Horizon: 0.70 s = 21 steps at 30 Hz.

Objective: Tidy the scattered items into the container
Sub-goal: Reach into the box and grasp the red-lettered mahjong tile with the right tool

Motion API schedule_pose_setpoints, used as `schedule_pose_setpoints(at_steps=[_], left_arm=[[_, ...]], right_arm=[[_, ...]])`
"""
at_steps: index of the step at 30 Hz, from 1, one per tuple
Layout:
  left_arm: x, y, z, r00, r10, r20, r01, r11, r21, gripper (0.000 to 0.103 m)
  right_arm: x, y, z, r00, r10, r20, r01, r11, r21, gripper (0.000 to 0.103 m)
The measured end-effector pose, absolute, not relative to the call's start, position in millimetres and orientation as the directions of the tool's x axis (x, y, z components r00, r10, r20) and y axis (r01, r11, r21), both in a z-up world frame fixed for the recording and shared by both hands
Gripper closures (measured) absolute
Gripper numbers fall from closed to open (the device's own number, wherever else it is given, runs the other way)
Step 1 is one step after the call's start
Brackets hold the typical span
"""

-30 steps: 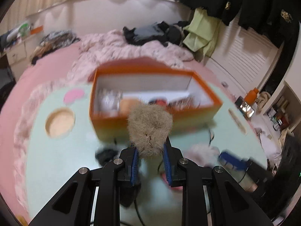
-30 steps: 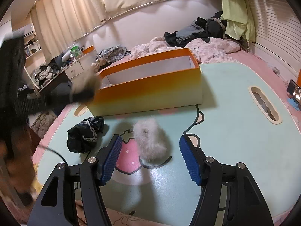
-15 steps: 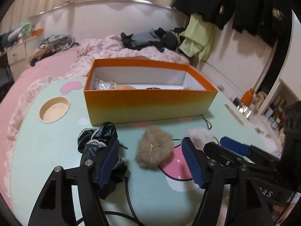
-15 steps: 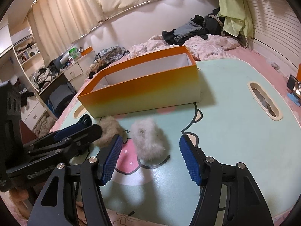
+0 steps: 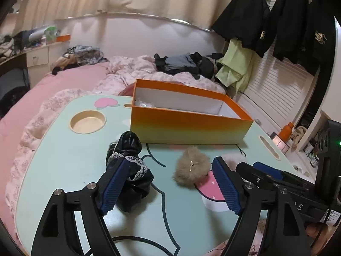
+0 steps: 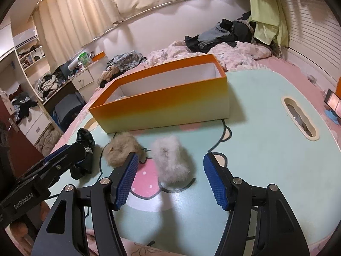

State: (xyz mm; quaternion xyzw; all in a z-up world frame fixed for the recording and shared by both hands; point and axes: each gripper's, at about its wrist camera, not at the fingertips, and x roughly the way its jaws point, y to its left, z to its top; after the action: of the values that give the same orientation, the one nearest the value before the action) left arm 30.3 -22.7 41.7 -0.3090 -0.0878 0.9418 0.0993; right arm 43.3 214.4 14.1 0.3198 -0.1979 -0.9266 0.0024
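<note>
Plainly, the left wrist view shows the left hand-held gripper point(image 5: 168, 183) with its jaws opening and nothing pressed between the pads. The tan fur pom-pom point(image 5: 191, 171) lies on the counter point(image 5: 64, 162) between the fingers, nearer the right one, and the black lace-trimmed cloth point(image 5: 127, 166) sits at about ten o'clock from it, partly behind the left finger. The orange box point(image 5: 187, 125) stands at twelve o'clock, just beyond both. The pom-pom looks feather-light and squashy; a pinch across its middle should hold, though the fur may slip. The cloth looks limp and glossy, so it is best bunched at its thickest fold.

In the right wrist view, the right hand-held gripper point(image 6: 168, 183) is apart, its pads either side of the pale fur pom-pom point(image 6: 171, 162) without touching it. The tan one lies at nine o'clock from the pale one, and the box at twelve. It too looks soft and weightless, best taken across its short width.
</note>
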Motion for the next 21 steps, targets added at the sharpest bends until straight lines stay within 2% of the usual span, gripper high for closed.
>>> schedule_pose_setpoints(at_steps=[21], left_arm=[[32.3, -24.3, 41.2, -0.783, 0.243, -0.573, -0.134, -0.965, -0.226, 0.022]], right_arm=[[37.3, 216.3, 22.3, -0.790, -0.110, -0.603, -0.126, -0.934, 0.335, 0.038]])
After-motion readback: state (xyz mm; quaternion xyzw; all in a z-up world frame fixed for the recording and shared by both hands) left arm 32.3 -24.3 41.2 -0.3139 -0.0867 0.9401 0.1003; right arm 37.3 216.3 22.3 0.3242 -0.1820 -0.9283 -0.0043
